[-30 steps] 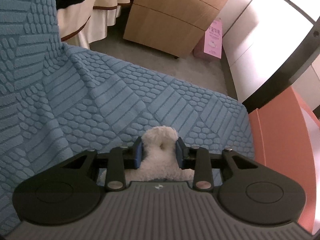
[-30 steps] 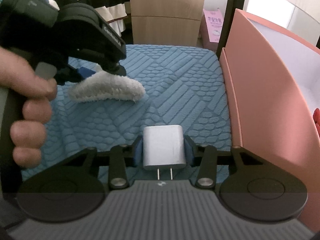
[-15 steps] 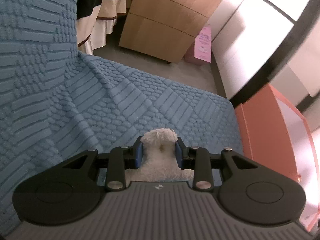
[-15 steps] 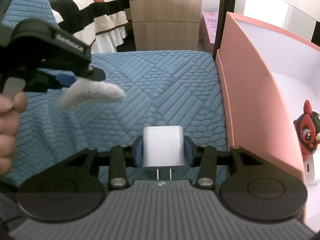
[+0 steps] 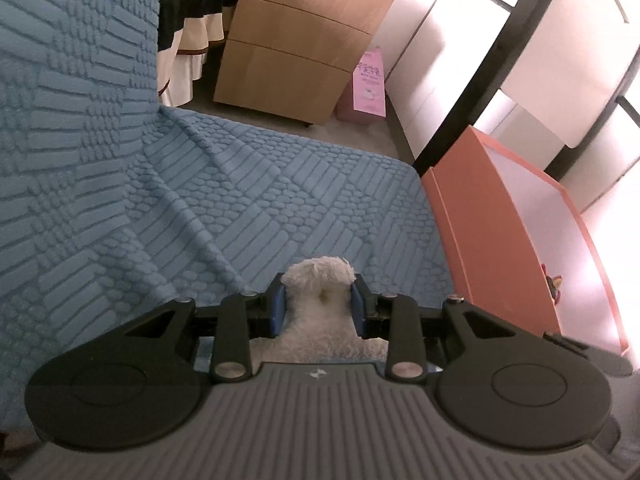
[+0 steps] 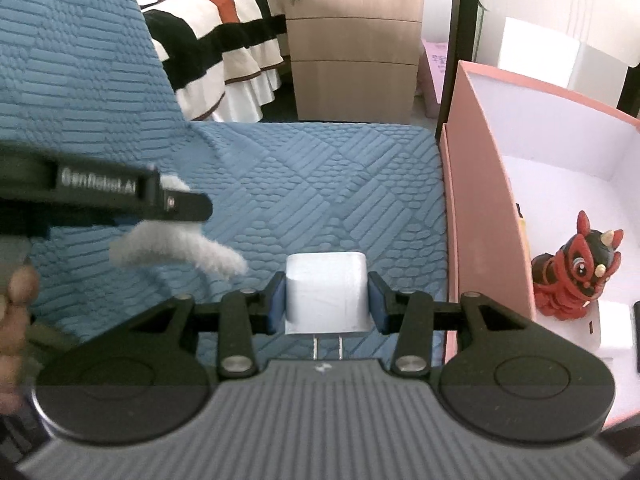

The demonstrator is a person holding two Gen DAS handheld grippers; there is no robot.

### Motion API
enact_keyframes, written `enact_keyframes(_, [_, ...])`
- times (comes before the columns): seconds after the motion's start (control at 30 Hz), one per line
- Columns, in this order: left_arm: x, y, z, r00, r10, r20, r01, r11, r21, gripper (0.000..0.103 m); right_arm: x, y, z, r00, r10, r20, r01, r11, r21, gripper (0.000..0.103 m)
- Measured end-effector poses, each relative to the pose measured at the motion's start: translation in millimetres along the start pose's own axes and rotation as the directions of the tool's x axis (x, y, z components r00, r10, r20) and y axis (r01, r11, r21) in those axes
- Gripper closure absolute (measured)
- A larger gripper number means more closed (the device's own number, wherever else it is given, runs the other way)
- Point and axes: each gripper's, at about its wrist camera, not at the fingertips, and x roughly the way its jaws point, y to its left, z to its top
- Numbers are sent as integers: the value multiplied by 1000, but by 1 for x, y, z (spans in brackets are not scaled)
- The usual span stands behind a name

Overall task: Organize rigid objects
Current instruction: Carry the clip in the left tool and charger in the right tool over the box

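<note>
My left gripper (image 5: 319, 300) is shut on a white fluffy plush piece (image 5: 320, 316) and holds it above the blue quilted sofa seat (image 5: 248, 208). In the right wrist view the same plush (image 6: 180, 250) hangs from the left gripper (image 6: 176, 204) at the left. My right gripper (image 6: 326, 298) is shut on a white wall charger (image 6: 326, 292), prongs pointing back at the camera, above the seat near the pink box (image 6: 476, 216). Inside the box stand a red and black toy figure (image 6: 576, 268) and a white block (image 6: 612, 326).
The pink box (image 5: 480, 232) stands at the right edge of the sofa seat. The sofa backrest (image 6: 72, 80) rises at the left. A wooden drawer cabinet (image 6: 356, 40) and a striped bed (image 6: 216, 40) lie beyond. A pink bag (image 5: 368, 84) leans by the cabinet.
Both grippers have risen and moved toward the pink box, keeping their loads. The inside of the box with the red toy has come into the right wrist view.
</note>
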Motion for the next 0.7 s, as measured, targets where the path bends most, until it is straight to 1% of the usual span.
enact_keyframes(0.1, [-9,2,-3,1000,-1,6,1,1000,-2,66,-9,0,-3,1000,10,10,-10,1000,-6,58])
enact_keyframes(0.2, [-19,3,-6,1000,-28,2,28,1000,-11,66,-17,-2,-9,1000,19,8,-19,1000,3,58])
enact_keyframes(0.33, [-33,0,-9,999,-43,1,43,999,-30,66,-28,-5,-9,999,34,15,-34,999,11,58])
enact_keyframes(0.4, [-40,-3,-8,998,-58,-1,57,997,-48,66,-34,-7,-5,999,43,23,-43,999,21,58])
enact_keyframes(0.63, [-66,-24,2,998,-62,33,63,997,-44,66,-69,-12,18,994,71,88,-73,997,20,58])
enact_keyframes(0.7, [-73,-33,6,997,-66,38,68,997,-26,66,-80,-15,25,991,79,108,-82,996,25,58])
